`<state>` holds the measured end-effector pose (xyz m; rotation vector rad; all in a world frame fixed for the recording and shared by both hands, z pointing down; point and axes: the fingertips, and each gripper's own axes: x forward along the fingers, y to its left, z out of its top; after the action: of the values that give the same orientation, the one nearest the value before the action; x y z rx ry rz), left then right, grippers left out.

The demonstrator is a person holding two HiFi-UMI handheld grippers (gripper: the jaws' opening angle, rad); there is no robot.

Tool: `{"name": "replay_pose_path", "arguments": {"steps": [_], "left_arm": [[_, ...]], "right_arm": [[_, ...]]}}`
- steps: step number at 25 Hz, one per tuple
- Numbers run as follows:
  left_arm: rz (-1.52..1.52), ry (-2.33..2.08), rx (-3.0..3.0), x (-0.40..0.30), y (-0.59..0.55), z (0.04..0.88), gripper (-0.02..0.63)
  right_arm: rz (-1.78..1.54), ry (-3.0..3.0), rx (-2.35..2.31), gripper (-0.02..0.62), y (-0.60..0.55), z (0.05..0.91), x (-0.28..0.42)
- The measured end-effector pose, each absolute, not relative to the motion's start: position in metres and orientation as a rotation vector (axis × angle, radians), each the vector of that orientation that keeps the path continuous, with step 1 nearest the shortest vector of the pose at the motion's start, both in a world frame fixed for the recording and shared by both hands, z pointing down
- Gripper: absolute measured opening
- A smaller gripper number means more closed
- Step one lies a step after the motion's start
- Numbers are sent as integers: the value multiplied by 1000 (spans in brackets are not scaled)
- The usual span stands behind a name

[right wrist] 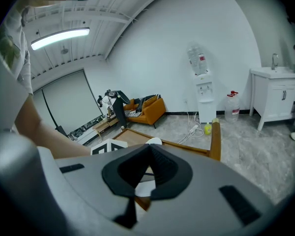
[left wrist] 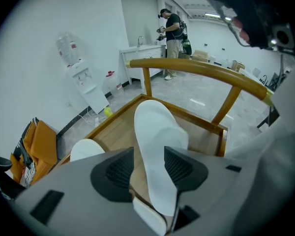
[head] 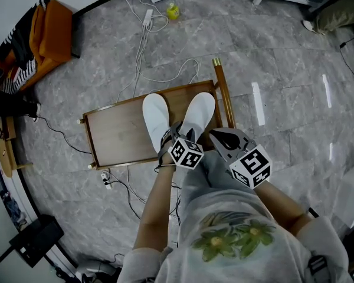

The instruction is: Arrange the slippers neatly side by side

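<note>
No readable text anywhere. Left cube [head: 186,152] on left gripper [left wrist: 148,163], right cube [head: 251,166] on right gripper [right wrist: 150,149]: black-white square patterns, no letters. Water bottle [right wrist: 197,59]: red label, too small to read.

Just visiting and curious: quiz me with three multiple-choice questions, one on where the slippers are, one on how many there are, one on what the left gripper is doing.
1. The slippers lie: A on the floor; B on the chair seat; C on a sofa.
2. Slippers in view: A one; B three; C two.
3. The left gripper: A clamps a slipper; B is empty; C holds a cable.
Answers: 1 B, both rest on the wooden seat. 2 C, a white pair shows. 3 A, its jaws press one slipper's sides.
</note>
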<state>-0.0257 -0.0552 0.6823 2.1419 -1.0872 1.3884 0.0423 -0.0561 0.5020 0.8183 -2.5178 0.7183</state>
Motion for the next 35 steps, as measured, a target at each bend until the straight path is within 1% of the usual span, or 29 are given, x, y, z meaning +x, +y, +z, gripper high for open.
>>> {"name": "replay_pose_path", "arguments": {"steps": [6,10,13,16,18,35], "left_arm": [[1417,-1055,2127,-19,-61,696,204],[1443,-1059,2100,-19,-64,702,174],[1448,-1061,2072,-19,-64,707,136],[1432,-1113,2024,-23,-68,707,59],[1407,-1130,1996,-24,-69,707,36],[1158,-1280,1780,-48,-67,700,32]], "right_arm": [[730,-2500,841,6,-57,508,47],[734,-2488,849,6,-57,510,50],[736,-2483,853,6,-57,512,51],[738,-2480,854,6,-58,513,52],[740,-2479,855,6,-59,513,54],[734,-2493,820,6,-60,511,47]]}}
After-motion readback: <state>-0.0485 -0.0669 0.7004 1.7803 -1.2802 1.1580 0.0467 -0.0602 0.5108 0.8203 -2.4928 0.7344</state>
